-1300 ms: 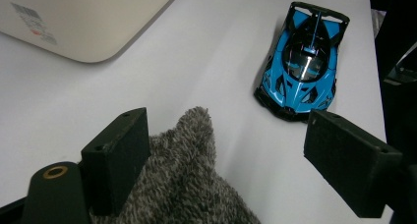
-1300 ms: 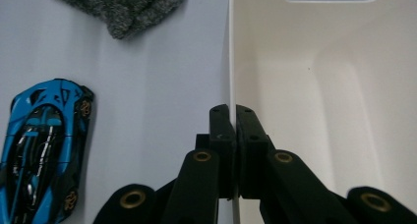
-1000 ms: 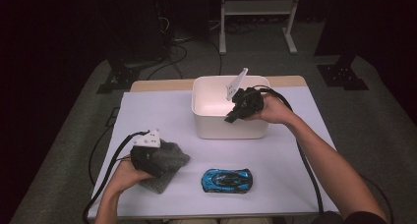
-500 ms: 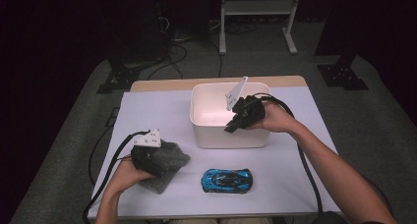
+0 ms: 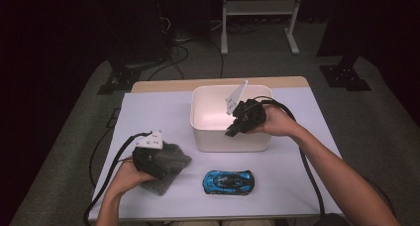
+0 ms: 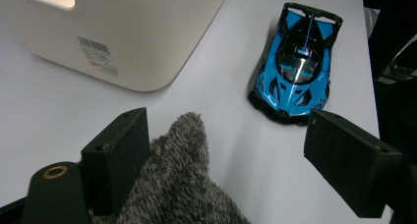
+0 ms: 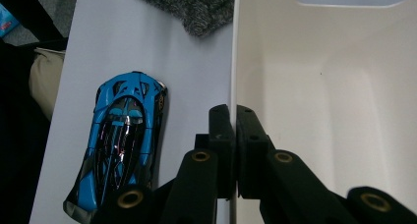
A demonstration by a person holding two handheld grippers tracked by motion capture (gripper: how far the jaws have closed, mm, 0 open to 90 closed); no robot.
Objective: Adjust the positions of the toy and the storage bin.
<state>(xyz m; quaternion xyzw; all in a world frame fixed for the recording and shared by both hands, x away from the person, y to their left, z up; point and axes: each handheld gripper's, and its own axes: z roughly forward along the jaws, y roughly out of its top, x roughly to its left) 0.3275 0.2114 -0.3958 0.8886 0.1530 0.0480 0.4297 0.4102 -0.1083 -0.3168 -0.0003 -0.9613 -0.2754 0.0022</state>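
A white plastic bin (image 5: 213, 139) stands mid-table. My right gripper (image 5: 232, 132) is shut on the bin's near wall; in the right gripper view the thin wall (image 7: 319, 86) runs in between the closed jaws of that gripper (image 7: 235, 116). A blue toy car (image 5: 229, 181) lies on the table in front of the bin, also visible as the car (image 7: 118, 145) left of the wall. My left gripper (image 5: 166, 161) rests over a grey fuzzy cloth (image 5: 178, 159) at the near left. This gripper (image 6: 223, 118) is open, and the cloth (image 6: 182, 184) lies by one jaw, with the car (image 6: 295, 62) beyond.
A pale sheet (image 5: 148, 112) covers the table, with a wooden edge (image 5: 163, 84) at the far side. Cables trail from both grippers off the near edge. A metal stand (image 5: 257, 18) and dark equipment bases sit on the floor behind.
My right gripper has drawn a little toward the near edge, and the bin has slid with it. The left gripper, cloth and car have stayed put.
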